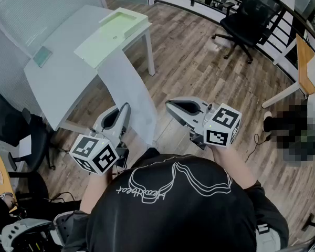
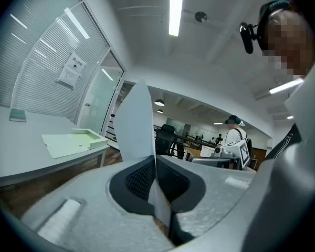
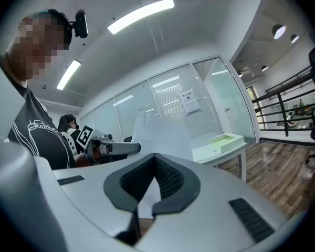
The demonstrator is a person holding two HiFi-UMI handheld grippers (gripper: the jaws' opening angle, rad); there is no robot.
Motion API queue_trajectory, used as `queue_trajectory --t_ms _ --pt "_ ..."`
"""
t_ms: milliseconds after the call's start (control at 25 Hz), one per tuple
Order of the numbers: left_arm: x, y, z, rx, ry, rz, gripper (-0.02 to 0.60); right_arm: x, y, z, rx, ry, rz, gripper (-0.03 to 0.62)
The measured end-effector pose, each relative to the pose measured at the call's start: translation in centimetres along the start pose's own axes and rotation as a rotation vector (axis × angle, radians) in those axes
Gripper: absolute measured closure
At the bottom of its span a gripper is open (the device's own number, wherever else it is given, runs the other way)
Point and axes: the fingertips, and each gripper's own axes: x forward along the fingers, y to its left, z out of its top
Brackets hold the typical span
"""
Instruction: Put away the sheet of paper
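Observation:
A white sheet of paper (image 1: 128, 96) hangs in the air between me and the white table (image 1: 58, 75), above the wooden floor. My left gripper (image 1: 126, 109) is shut on the sheet's near edge. In the left gripper view the paper (image 2: 136, 119) rises upright from between the closed jaws (image 2: 155, 167). My right gripper (image 1: 169, 105) is held beside it to the right, apart from the sheet; its jaws (image 3: 155, 159) are shut with nothing between them. The right gripper view shows the paper (image 3: 163, 133) beyond its tips. A pale green tray (image 1: 121, 24) sits at the table's far corner.
A pale green flat sheet (image 1: 97, 45) lies next to the tray, and a small green pad (image 1: 42, 56) lies further left on the table. A black office chair (image 1: 247, 20) stands ahead right, another black chair (image 1: 13, 125) at my left, and a wooden-topped table (image 1: 303, 67) at far right.

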Motion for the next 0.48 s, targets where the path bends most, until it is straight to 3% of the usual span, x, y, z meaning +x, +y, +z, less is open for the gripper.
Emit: queue_trajectory --t_ms 480 --pt "0.54 0.06 -0.78 -0.019 0.023 -0.006 0.571 0.08 -0.29 -0.24 0.025 0.010 -0.005 0.585"
